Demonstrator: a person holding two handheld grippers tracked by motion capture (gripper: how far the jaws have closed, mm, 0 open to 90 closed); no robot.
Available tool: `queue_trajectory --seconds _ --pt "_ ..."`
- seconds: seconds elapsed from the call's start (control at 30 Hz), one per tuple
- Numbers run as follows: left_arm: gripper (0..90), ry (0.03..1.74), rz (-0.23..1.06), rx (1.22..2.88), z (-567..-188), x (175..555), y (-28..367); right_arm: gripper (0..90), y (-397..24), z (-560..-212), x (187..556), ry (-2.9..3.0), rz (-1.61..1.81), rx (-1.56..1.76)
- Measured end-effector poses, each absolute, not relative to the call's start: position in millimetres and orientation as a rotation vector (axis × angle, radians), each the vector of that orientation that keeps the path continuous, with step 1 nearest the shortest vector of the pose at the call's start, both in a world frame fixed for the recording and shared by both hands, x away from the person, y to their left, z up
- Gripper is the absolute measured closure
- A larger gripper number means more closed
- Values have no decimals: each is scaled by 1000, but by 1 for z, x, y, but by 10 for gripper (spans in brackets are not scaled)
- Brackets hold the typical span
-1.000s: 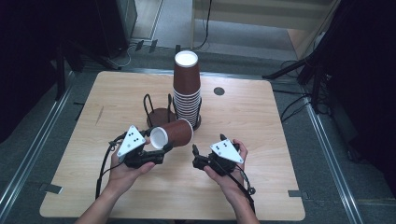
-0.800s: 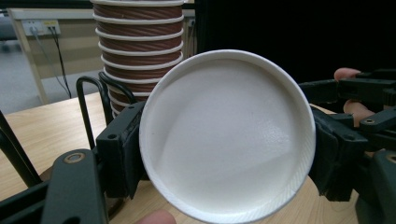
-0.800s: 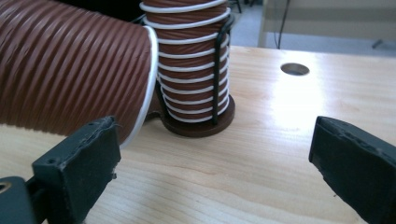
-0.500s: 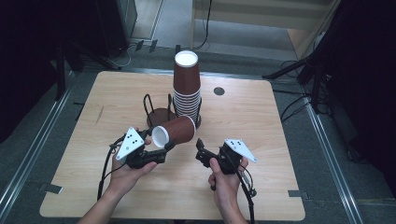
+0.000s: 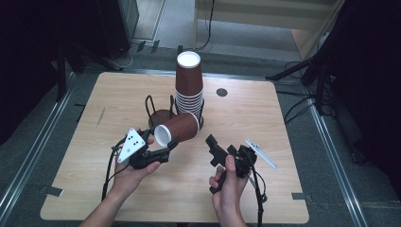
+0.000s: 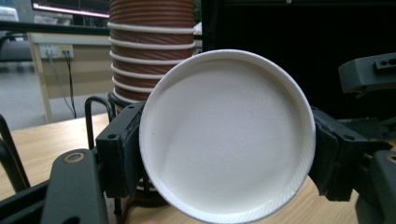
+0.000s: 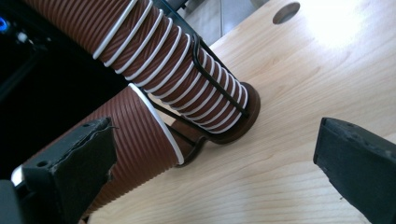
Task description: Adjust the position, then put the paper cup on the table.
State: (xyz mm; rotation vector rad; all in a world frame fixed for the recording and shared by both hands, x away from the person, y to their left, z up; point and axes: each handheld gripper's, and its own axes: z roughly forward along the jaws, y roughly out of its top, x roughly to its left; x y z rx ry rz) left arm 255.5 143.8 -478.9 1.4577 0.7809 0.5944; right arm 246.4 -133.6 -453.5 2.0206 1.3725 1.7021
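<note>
From above, a brown cup is seen on its side above the table, pinched by the left gripper just before the cup stack. In the left gripper view, its white inside is clamped between both jaws. In the right gripper view, the right gripper is seen spread, holding nothing, near the wire holder.

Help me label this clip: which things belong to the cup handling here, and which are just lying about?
In the job:
- brown paper cup, on its side in the shut left gripper
- stack of brown cups
- black wire cup holder
- right gripper, jaws open, holding nothing

Lying about:
- round hole in the tabletop
- cables on the floor
</note>
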Motion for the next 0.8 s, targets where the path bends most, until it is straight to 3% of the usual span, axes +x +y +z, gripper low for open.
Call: queue_trajectory --seconds 0.33,0.8 --pt "250 782 587 1453 -482 257 142 0 -133 -461 247 1132 1904 2351" --pt "249 757 574 1443 -483 256 136 0 -112 -470 250 998 2040 2557"
